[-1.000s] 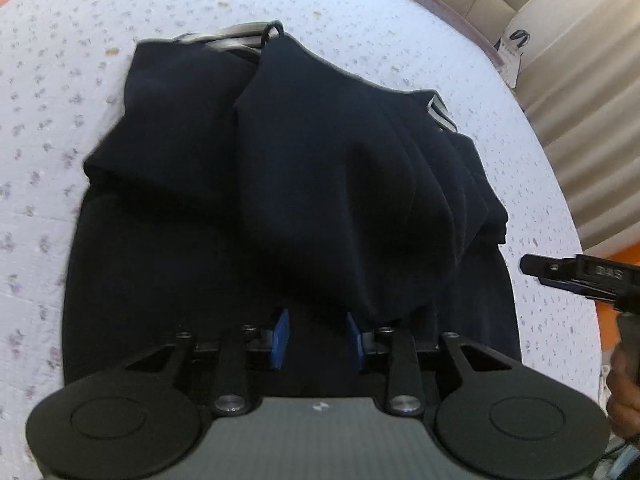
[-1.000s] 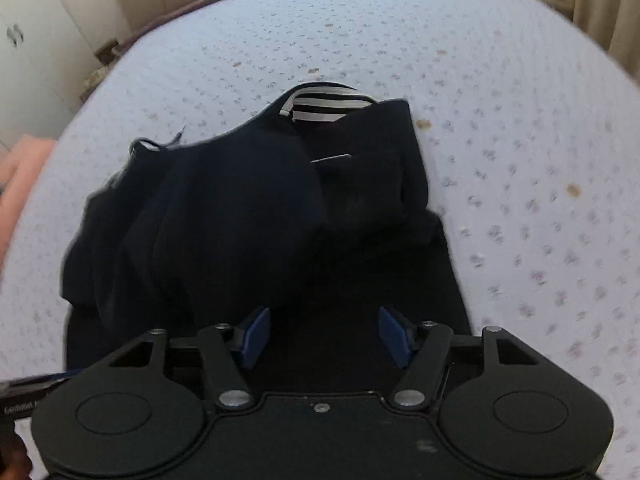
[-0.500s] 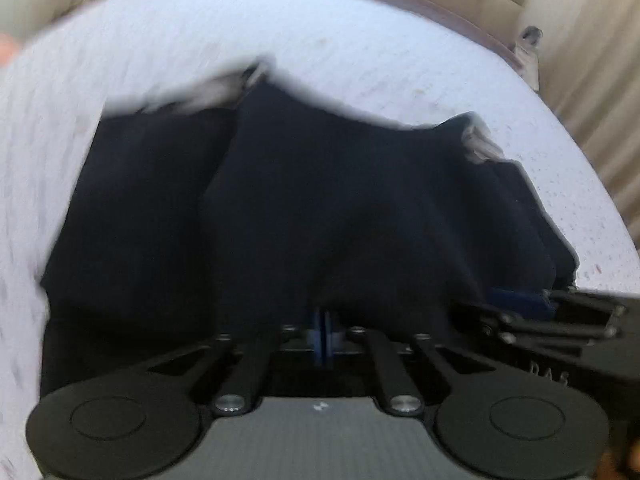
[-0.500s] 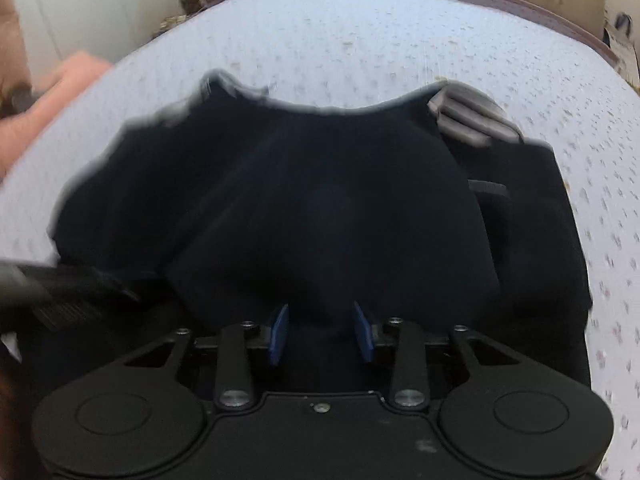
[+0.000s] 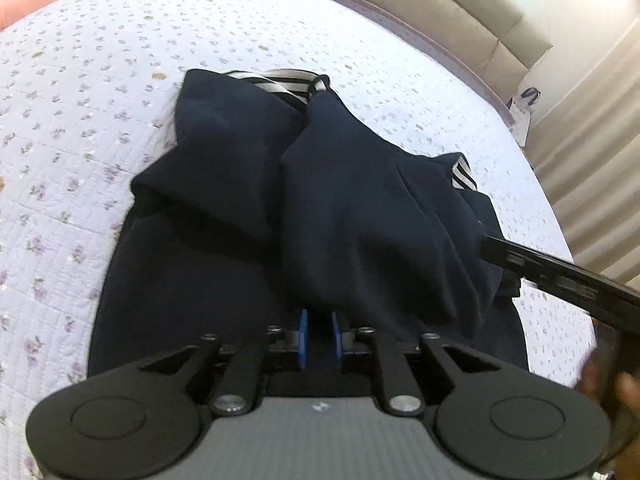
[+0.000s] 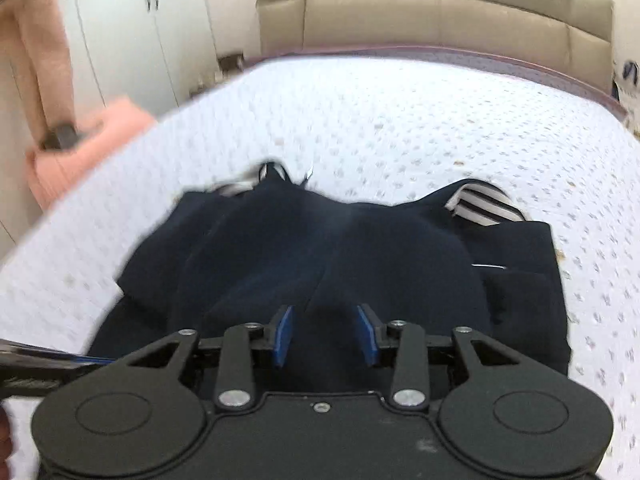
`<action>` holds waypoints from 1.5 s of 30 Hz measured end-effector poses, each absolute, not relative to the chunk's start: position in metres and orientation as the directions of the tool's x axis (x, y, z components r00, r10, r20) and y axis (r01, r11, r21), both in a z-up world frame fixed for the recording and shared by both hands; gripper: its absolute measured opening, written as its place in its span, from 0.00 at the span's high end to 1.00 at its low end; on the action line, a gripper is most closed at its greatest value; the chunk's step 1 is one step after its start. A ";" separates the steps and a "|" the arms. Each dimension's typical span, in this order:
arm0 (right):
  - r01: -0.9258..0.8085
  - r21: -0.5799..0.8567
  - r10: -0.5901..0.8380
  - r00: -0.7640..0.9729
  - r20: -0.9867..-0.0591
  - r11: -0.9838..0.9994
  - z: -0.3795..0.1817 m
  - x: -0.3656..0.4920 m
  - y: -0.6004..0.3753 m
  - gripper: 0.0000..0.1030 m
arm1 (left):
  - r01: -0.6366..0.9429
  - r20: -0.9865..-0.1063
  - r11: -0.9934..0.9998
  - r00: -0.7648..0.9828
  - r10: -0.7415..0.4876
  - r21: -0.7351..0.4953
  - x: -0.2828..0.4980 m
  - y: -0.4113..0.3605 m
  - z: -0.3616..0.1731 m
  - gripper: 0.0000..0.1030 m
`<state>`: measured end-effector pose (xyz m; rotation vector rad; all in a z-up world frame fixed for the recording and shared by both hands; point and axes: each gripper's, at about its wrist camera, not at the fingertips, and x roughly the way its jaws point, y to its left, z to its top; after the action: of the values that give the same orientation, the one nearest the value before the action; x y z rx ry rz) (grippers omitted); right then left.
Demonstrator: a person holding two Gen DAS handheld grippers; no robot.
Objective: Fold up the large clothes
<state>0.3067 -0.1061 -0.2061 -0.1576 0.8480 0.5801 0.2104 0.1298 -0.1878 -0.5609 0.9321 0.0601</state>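
A dark navy garment (image 5: 360, 216) lies bunched on the bed's floral quilt (image 5: 80, 120), striped lining (image 6: 480, 208) showing at its far edge. The left gripper (image 5: 319, 338) sits low at the near hem, blue pads close together with dark cloth in the narrow gap; whether it is pinching the cloth I cannot tell. The right gripper (image 6: 325, 334) hovers over the same hem, pads spread apart, and its body (image 5: 560, 276) reaches in beside the left one. A beige headboard (image 6: 440, 12) stands beyond.
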 end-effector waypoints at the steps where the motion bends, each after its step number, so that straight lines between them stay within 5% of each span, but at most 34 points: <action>1: -0.549 0.082 0.395 0.480 -0.783 0.832 -0.222 0.310 -0.096 0.55 | -0.283 -0.782 0.861 0.595 -0.188 -0.422 0.210 0.126 -0.188 0.84; 3: -0.568 0.118 0.339 0.301 -0.891 0.815 -0.267 0.321 -0.084 0.54 | -0.282 -0.808 0.881 0.564 -0.167 -0.379 0.205 0.119 -0.190 0.84; 11: -0.543 0.210 0.445 0.345 -0.826 0.813 -0.223 0.262 -0.162 0.53 | -0.318 -0.844 0.897 0.526 -0.102 -0.307 0.148 0.122 -0.188 0.67; 18: -0.415 0.141 0.311 0.376 -0.873 0.899 -0.195 0.169 -0.245 0.50 | -0.262 -0.849 0.925 0.519 -0.104 -0.273 0.095 0.108 -0.172 0.56; 23: -0.252 0.135 0.222 0.358 -0.907 0.958 -0.183 0.115 -0.293 0.34 | -0.207 -0.871 0.959 0.486 -0.069 -0.191 0.041 0.103 -0.158 0.45; 28: -0.145 0.084 0.132 0.368 -0.921 0.986 -0.185 0.083 -0.327 0.34 | -0.203 -0.877 0.963 0.476 -0.060 -0.176 -0.004 0.101 -0.154 0.45; 35: 0.055 0.156 0.135 0.281 -0.950 0.986 -0.229 0.072 -0.367 0.34 | -0.301 -0.896 0.916 0.428 -0.118 -0.265 -0.037 0.114 -0.179 0.45; 45: 0.000 0.132 0.126 0.295 -0.947 0.991 -0.243 0.069 -0.370 0.30 | -0.466 -0.890 0.785 0.396 -0.228 -0.409 -0.073 0.139 -0.219 0.37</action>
<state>0.0691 -0.3698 -0.2432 0.1143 1.2689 0.0840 -0.0729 0.1389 -0.2190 -0.6913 1.1794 0.1671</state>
